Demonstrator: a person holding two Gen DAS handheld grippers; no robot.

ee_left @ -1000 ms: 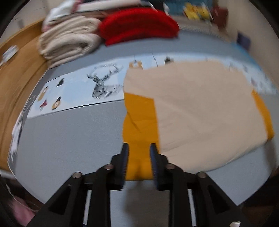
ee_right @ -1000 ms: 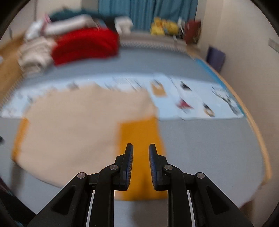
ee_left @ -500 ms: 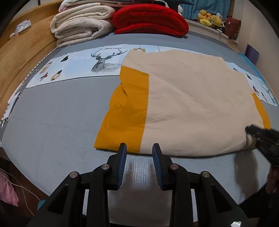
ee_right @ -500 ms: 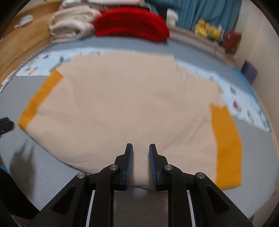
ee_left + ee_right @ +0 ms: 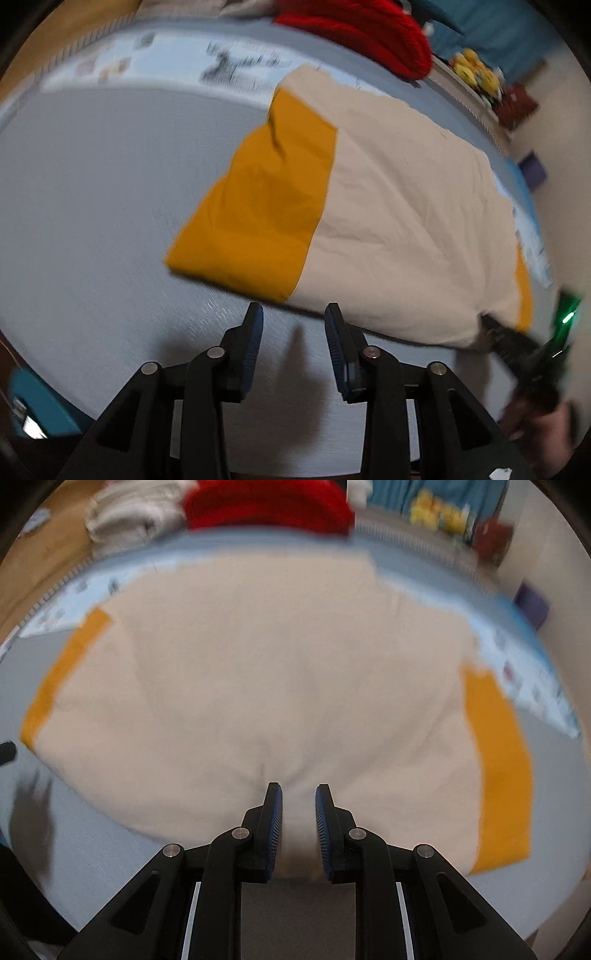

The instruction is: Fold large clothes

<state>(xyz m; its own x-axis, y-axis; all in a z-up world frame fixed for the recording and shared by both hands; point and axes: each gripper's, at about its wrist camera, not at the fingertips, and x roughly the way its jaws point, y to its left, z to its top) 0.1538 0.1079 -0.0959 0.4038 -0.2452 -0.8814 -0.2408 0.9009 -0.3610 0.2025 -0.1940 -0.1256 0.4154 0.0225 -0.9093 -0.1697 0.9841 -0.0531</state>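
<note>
Right hand-held gripper (image 5: 298,797) level, pinching garment (image 5: 258,672) hem.

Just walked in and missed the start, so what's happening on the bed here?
A person is folding a large cream garment with orange sleeves, spread flat on a grey bed. The right gripper sits at the garment's near hem with cream cloth between its fingers, which stand slightly apart, so a firm grip cannot be confirmed. The left gripper is open over bare bed, just short of the hem near the orange sleeve. No fold has been made yet.
</note>
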